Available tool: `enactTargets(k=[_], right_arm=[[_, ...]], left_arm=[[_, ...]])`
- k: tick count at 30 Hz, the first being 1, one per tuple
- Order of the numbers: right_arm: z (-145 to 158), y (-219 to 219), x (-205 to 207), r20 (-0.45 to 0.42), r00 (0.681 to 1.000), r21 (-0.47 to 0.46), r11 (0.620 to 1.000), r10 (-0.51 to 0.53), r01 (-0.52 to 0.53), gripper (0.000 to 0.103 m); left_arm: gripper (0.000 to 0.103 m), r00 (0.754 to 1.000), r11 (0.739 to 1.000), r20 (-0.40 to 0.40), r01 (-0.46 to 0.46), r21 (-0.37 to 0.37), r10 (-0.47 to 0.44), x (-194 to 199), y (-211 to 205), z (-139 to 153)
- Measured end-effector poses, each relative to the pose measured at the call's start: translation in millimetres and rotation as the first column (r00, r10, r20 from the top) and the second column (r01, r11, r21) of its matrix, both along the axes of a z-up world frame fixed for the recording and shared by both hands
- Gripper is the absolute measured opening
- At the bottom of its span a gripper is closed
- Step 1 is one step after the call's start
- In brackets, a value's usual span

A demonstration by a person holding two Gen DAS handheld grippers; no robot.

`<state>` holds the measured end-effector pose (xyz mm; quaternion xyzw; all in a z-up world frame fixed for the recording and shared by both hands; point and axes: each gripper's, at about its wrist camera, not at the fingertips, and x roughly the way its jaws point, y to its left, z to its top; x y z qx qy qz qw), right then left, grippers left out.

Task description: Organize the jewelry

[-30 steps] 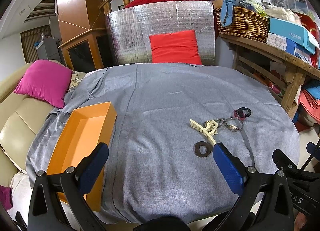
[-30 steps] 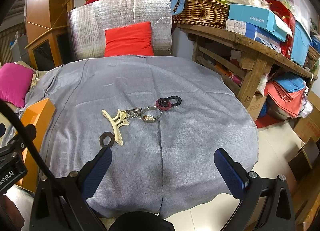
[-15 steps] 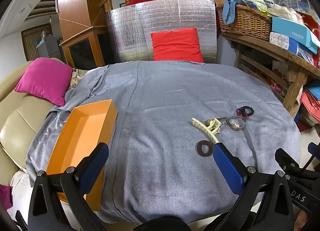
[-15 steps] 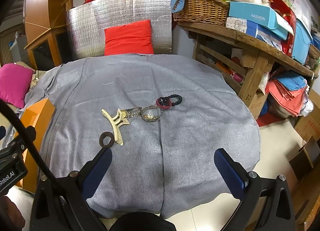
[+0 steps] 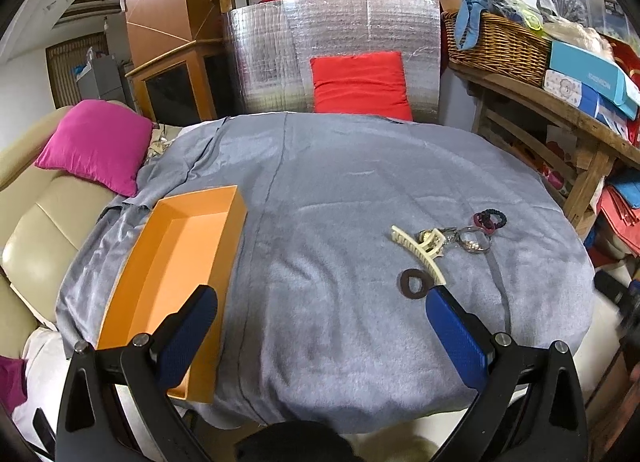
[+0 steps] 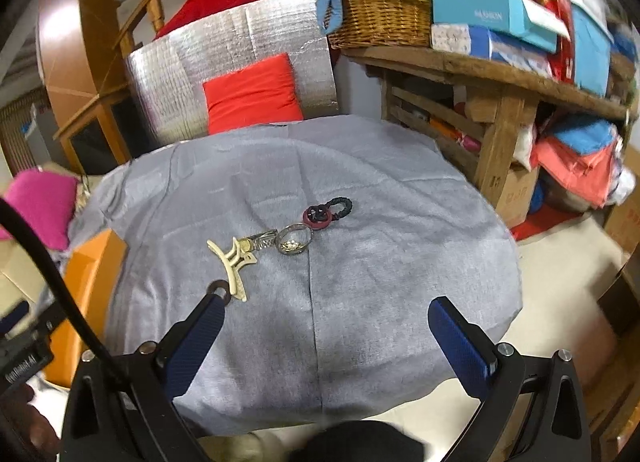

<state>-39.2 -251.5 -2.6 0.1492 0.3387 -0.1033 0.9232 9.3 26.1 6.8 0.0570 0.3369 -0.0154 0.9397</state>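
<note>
Right wrist view: brown hair tie (image 6: pixel 219 289) at left tip of wide-open, empty jaws.

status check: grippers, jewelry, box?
Left gripper open, right gripper open, both empty. Hair claw, ring, hair ties on cloth; orange box empty. Nothing blocking.

Cream claw clip (image 5: pixel 421 252), bangle (image 5: pixel 474 240), hair ties (image 5: pixel 490 219) beside open orange box (image 5: pixel 176 262)
</note>
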Motion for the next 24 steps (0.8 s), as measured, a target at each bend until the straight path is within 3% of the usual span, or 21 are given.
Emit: enactTargets(k=[4,10,11,15,19,22,24], right_arm=[[6,-21,13,0.034,0.997,0.138,0.988,0.070,-0.074,0.100],[-8,-42,56,0.057,0.990,0.276,0.951,0.129,-0.140,0.088],[-15,-48,69,0.056,0.990,0.292,0.947,0.127,-0.137,0.086],[-44,-60,110,0.040,0.987,0.361,0.919,0.157,-0.161,0.061],[-78,-68,150,-0.002,0.984,0.397,0.903,0.177,-0.162,0.046],[-101,-74,177,-0.014,0.983,0.456,0.876,0.184,-0.158,0.045],[-111,-73,188,-0.019,0.980,0.483,0.860,0.199,-0.165,0.045]], left_arm=[[0.103,0.999,1.000,-0.036,0.014,0.023,-0.013,8,2,-5],[0.103,0.992,0.997,-0.106,0.070,-0.037,-0.073,56,-8,-32],[0.103,0.989,0.996,-0.117,0.083,-0.045,-0.088,65,-10,-40],[0.103,0.972,0.984,-0.161,0.164,-0.072,-0.173,92,-23,-75],[0.101,0.945,0.958,-0.163,0.274,-0.079,-0.284,110,-39,-98],[0.090,0.924,0.940,-0.173,0.327,-0.098,-0.340,125,-50,-108],[0.089,0.913,0.927,-0.172,0.355,-0.119,-0.371,133,-53,-114]])
